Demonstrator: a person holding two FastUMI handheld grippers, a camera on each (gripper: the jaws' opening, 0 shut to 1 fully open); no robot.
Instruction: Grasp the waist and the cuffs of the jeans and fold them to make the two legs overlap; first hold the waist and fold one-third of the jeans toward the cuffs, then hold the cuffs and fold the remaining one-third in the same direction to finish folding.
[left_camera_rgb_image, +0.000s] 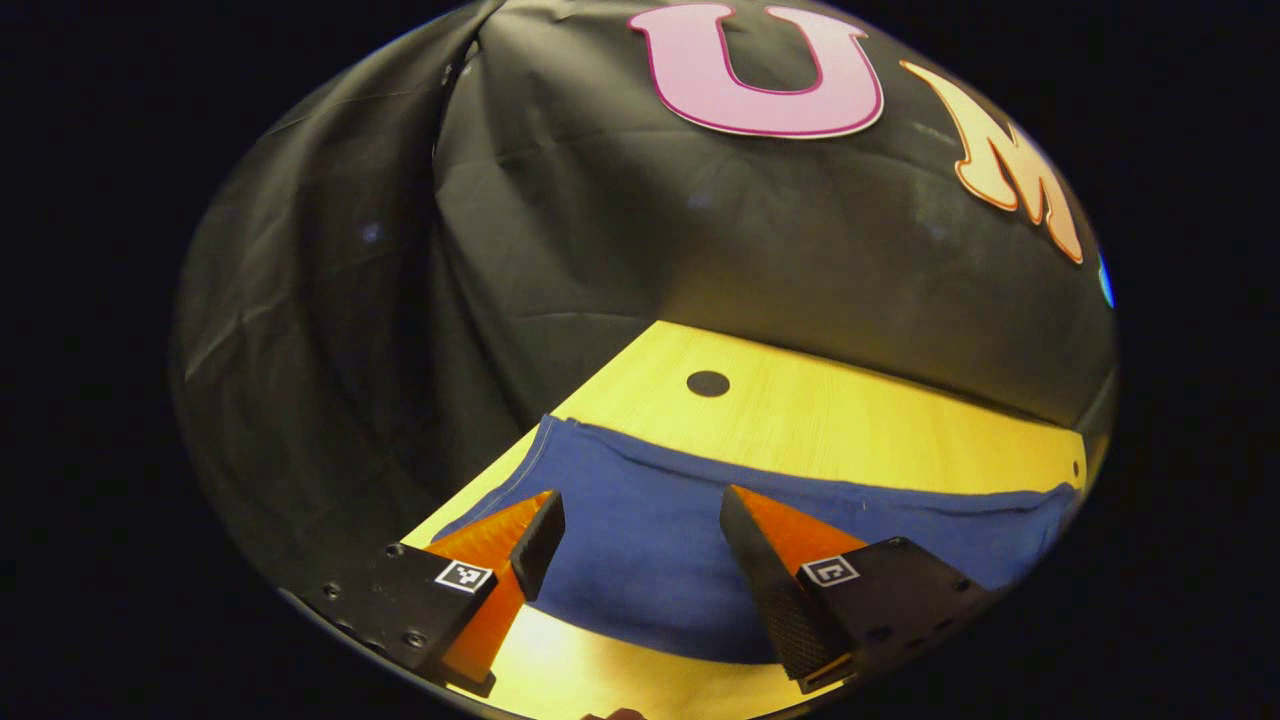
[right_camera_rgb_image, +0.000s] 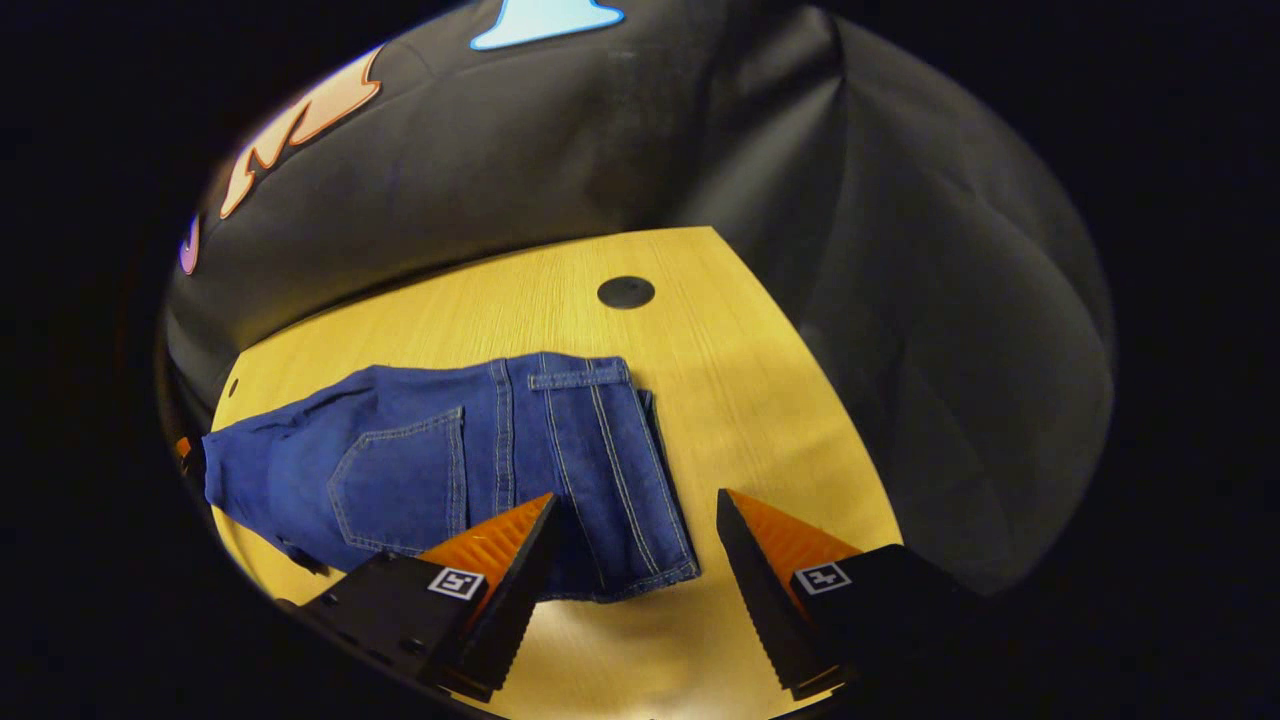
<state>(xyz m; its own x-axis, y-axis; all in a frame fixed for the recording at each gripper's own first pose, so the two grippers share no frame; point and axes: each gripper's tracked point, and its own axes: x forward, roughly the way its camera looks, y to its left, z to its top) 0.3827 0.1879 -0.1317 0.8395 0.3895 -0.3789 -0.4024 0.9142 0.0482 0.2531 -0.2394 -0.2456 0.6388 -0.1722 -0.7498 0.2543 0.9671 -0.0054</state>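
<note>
In the left gripper view, the left gripper (left_camera_rgb_image: 640, 520) sits at the bottom of the frame with its two wedge-shaped fingers spread wide, nothing between them. The inner faces of the fingers are ridged, and each dark mounting block carries a small square black-and-white marker. Past the fingertips lie the jeans (left_camera_rgb_image: 650, 540), a smooth, deep-blue stretch of denim running from lower centre out to the right edge of the frame, its far hem a soft curved line. They rest flat on the table (left_camera_rgb_image: 820, 410), a pale wood-grain surface with a round dark hole (left_camera_rgb_image: 708, 383) set in it above the cloth. Behind the table hangs the wrinkled black booth cloth (left_camera_rgb_image: 560, 220).

In the right gripper view, the right gripper (right_camera_rgb_image: 635, 515) likewise stands open at the bottom of the frame, fingers apart and gripping nothing. The jeans (right_camera_rgb_image: 430, 460) fill the left and centre of the frame here, showing the waist end: a waistband with a belt loop (right_camera_rgb_image: 578, 378), rows of pale double stitching running down the seams, and a patch back pocket (right_camera_rgb_image: 400, 480) outlined in the same thread. The waistband's near corner lies just beyond the tip of the left-hand finger. The table (right_camera_rgb_image: 760, 400) is bare to the right of the denim, with a round dark hole (right_camera_rgb_image: 626, 292) above.
</note>
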